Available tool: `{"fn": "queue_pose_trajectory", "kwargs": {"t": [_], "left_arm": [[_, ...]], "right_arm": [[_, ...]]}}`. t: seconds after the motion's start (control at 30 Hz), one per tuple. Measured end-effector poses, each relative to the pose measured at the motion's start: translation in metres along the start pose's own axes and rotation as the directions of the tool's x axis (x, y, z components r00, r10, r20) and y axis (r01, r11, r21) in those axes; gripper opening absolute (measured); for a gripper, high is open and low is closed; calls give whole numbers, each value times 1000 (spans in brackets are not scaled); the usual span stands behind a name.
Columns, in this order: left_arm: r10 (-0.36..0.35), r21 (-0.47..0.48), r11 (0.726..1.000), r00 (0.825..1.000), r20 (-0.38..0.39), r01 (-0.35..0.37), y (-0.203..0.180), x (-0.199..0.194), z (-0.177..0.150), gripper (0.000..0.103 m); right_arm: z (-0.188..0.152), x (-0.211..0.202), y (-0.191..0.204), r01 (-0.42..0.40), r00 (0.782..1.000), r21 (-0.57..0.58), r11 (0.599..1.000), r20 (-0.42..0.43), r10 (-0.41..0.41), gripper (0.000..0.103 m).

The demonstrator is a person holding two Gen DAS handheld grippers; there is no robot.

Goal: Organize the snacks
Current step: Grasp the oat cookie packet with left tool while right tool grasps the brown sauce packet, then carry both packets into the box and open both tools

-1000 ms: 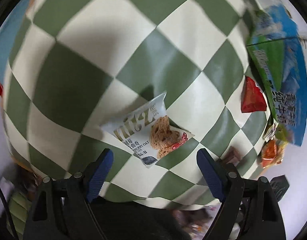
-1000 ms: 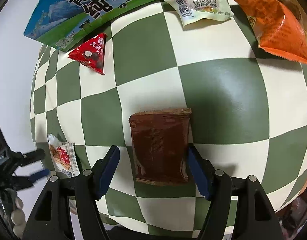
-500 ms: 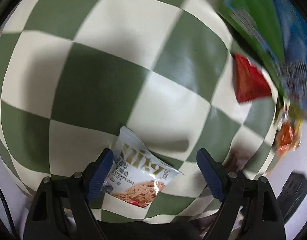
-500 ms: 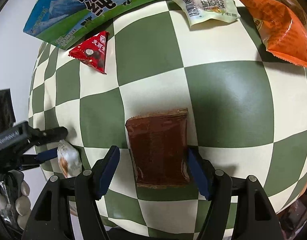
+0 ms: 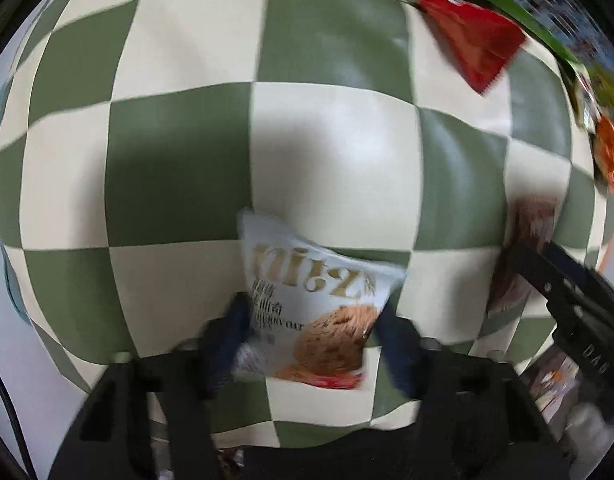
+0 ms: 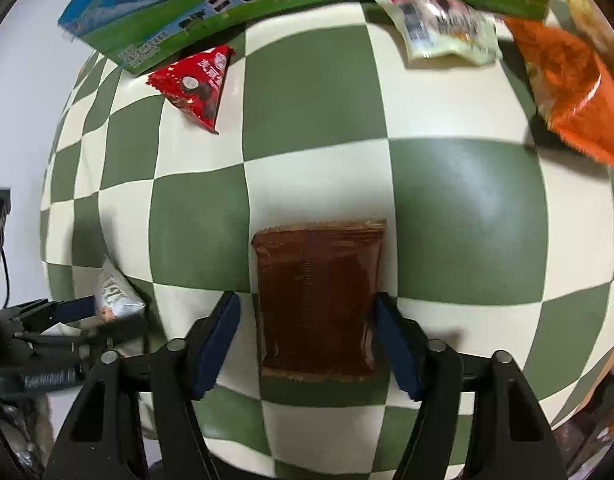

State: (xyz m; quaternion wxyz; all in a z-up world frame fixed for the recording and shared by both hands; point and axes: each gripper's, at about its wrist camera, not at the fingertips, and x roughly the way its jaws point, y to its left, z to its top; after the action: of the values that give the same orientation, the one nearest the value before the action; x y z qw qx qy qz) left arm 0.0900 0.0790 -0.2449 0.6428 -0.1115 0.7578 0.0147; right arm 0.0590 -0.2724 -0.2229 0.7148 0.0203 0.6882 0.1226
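Brown packet (image 6: pixel 317 300) lies between our right gripper (image 6: pixel 307 334) pads, jaws just closing — not yet pinching; left gripper (image 5: pixel 311 336) clamps the white cookie pouch (image 5: pixel 313 300) for lifting.

Both views were evenly and fairly brightly lit from above, with soft light and no hard highlights. The checkered tabletop (image 6: pixel 315 96) carried a dull sheen on its green squares. Soft shadows lay under the brown packet (image 6: pixel 317 300) and beside the orange bag (image 6: pixel 575 92). Fisheye distortion bulged the checks into a dome and bent the milk carton (image 6: pixel 155 20) along the rim, with black vignette at the corners. The left wrist view was smeared by motion blur: the white cookie packet (image 5: pixel 311 308), the red packet (image 5: pixel 475 44) and the tool's fingers (image 5: pixel 231 332) were all soft. The right wrist view was sharper, blurring only toward its upper right edge.
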Motion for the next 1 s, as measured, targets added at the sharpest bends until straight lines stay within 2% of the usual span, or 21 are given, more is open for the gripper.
{"fn": "queue_pose_trajectory", "kwargs": {"t": [0.13,0.2,0.27,0.4,0.57,0.73,0.8,0.83,0.9,1.0], "left_arm": [[8,-16,1000,1000,30,-7,5,-2,4,54],[28,10,1000,1000,3,-28,0,4,2,55],[36,5,999,999,15,-36,0,3,2,55],[25,-9,1000,997,69,-25,3,-20,-1,45],[-38,20,999,988,148,35,-10,-70,0,44],[-154,90,987,956,248,136,-47,-152,16,44],[-202,121,977,941,271,174,-48,-184,34,44],[-227,140,971,932,282,194,-56,-200,42,44],[-257,166,962,918,302,215,-86,-217,79,44],[-261,179,961,911,319,212,-94,-236,120,44]], "right_arm": [[0,1,12,53,998,-62,997,36,-51,59],[0,3,16,69,997,-80,994,31,-67,61],[-1,9,22,83,997,-99,992,9,-82,62],[-1,10,31,99,995,-128,987,17,-98,59],[3,-14,24,25,998,-89,996,51,-21,59],[25,-77,23,-83,987,-71,994,134,92,59],[39,-107,25,-125,975,-75,989,176,137,59],[48,-124,23,-141,967,-77,987,202,154,59],[66,-151,25,-170,953,-79,982,242,184,59],[106,-181,19,-203,930,-76,976,297,216,59]]}}
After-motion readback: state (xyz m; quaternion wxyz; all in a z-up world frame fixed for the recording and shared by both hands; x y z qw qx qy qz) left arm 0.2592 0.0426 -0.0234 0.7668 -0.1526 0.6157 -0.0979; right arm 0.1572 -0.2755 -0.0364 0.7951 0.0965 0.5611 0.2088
